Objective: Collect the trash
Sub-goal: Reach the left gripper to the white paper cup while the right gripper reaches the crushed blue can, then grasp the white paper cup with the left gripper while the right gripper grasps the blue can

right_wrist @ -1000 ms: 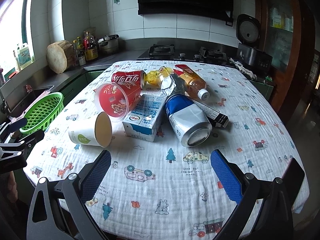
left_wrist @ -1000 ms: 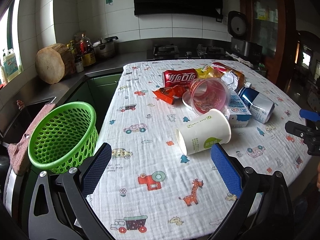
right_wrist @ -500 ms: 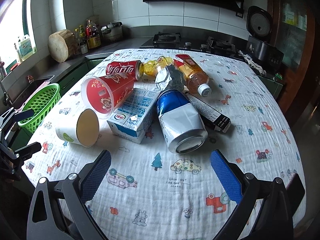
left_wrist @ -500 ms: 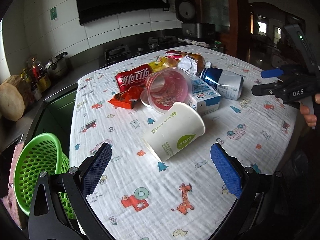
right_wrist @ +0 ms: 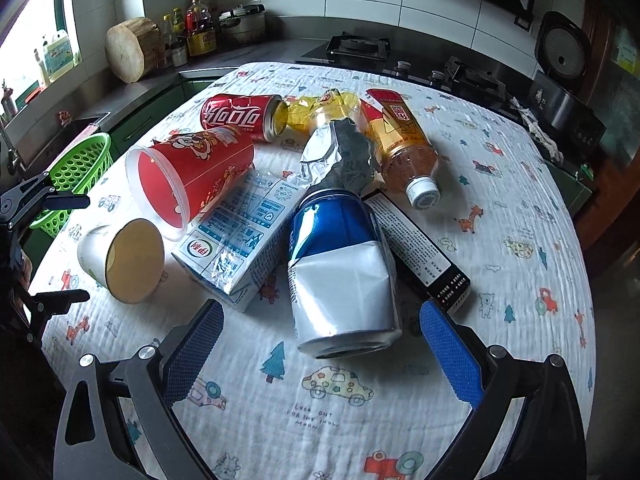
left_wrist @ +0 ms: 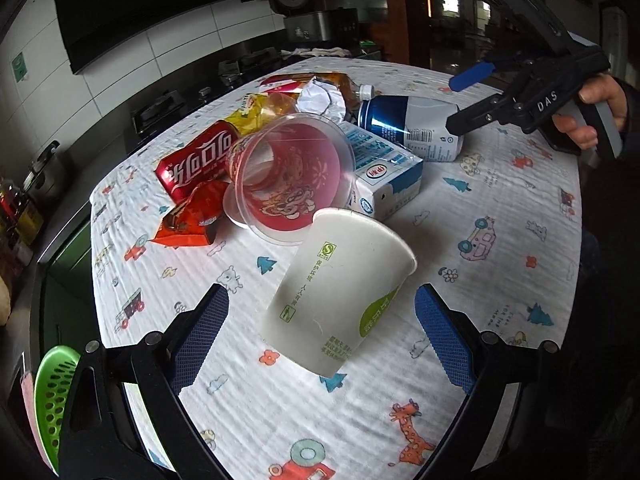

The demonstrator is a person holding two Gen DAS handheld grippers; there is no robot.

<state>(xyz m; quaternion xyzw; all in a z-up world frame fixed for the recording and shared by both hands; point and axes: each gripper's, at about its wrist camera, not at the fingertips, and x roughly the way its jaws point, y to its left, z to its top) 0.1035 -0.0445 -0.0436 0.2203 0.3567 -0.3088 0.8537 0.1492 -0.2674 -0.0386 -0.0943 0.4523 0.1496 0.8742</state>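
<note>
A heap of trash lies on a table with a cartoon-print cloth (right_wrist: 500,280). A white paper cup (left_wrist: 340,296) lies on its side between the open fingers of my left gripper (left_wrist: 320,336). A crushed blue and white can (right_wrist: 340,272) lies between the open fingers of my right gripper (right_wrist: 320,352). Beside them are a red plastic cup (right_wrist: 188,176), a milk carton (right_wrist: 240,240), a red cola can (right_wrist: 240,114), a tea bottle (right_wrist: 404,148), foil (right_wrist: 340,156), a black box (right_wrist: 416,240) and an orange wrapper (left_wrist: 192,220). A green basket (right_wrist: 80,172) stands off the table's left side.
The kitchen counter behind holds a wooden block (right_wrist: 128,54), bottles (right_wrist: 196,32), a pot (right_wrist: 242,24) and a gas stove (right_wrist: 352,46). A rice cooker (right_wrist: 560,64) stands at the right. The right gripper's handle and the hand on it show in the left wrist view (left_wrist: 560,104).
Both grippers have moved closer to the table. The left one has swung right and down over the paper cup. The right one has closed in on the blue can.
</note>
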